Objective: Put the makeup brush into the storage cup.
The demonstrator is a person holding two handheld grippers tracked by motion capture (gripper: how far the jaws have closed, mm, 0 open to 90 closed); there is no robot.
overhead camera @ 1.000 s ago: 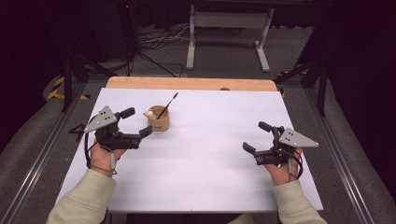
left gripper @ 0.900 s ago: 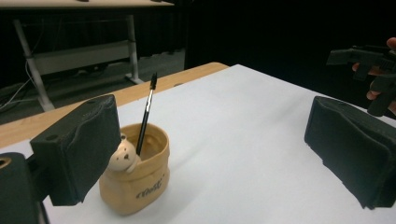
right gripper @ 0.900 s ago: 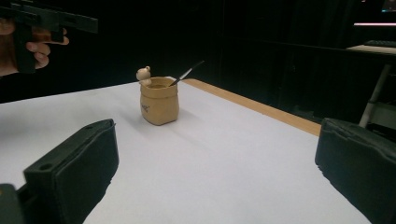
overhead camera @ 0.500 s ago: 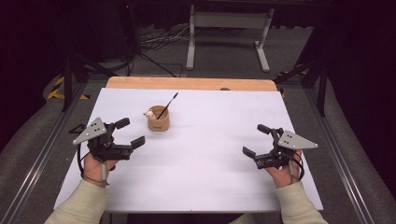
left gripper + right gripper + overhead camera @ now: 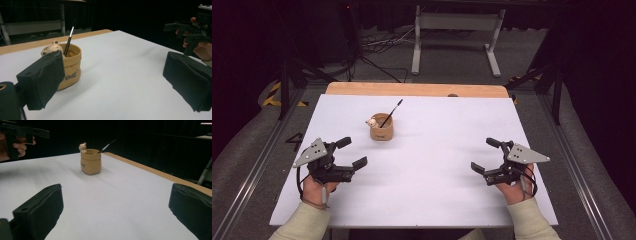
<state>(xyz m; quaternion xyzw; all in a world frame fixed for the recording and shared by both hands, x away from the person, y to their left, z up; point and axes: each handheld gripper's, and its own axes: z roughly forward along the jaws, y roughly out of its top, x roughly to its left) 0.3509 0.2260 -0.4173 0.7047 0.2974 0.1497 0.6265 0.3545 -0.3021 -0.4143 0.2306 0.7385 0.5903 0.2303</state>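
Two grippers rest low over the white table (image 5: 432,200), one at each side, and both stand with their jaws spread wide and nothing between them. The left gripper (image 5: 351,153) sits at the near left of the sheet, held in the person's left hand (image 5: 314,186), its grey three-cornered plate on top. The right gripper (image 5: 486,156) is at the near right, gripped by the right hand (image 5: 512,189), well apart from its partner.

Between them and farther back, somewhat left of the table's middle, stands a small tan pot (image 5: 381,129) (it has a little animal figure (image 5: 371,121) perched on its rim and some dark lettering on its side). A thin black brush (image 5: 391,113) leans out of the pot, its tip tilted up toward the far right as the high view shows it. The pot stands upright and touches neither gripper.

From the left gripper view the pot (image 5: 70,65) appears just behind the left-hand jaw, close by, with the brush (image 5: 69,37) rising from it; the other gripper (image 5: 190,31) shows farther off at the upper right. From the right gripper view the pot (image 5: 91,162) stands well ahead between the two open jaws, and the far gripper (image 5: 22,132) shows at the upper left. A strip of bare wood (image 5: 417,89) edges the table's far side.
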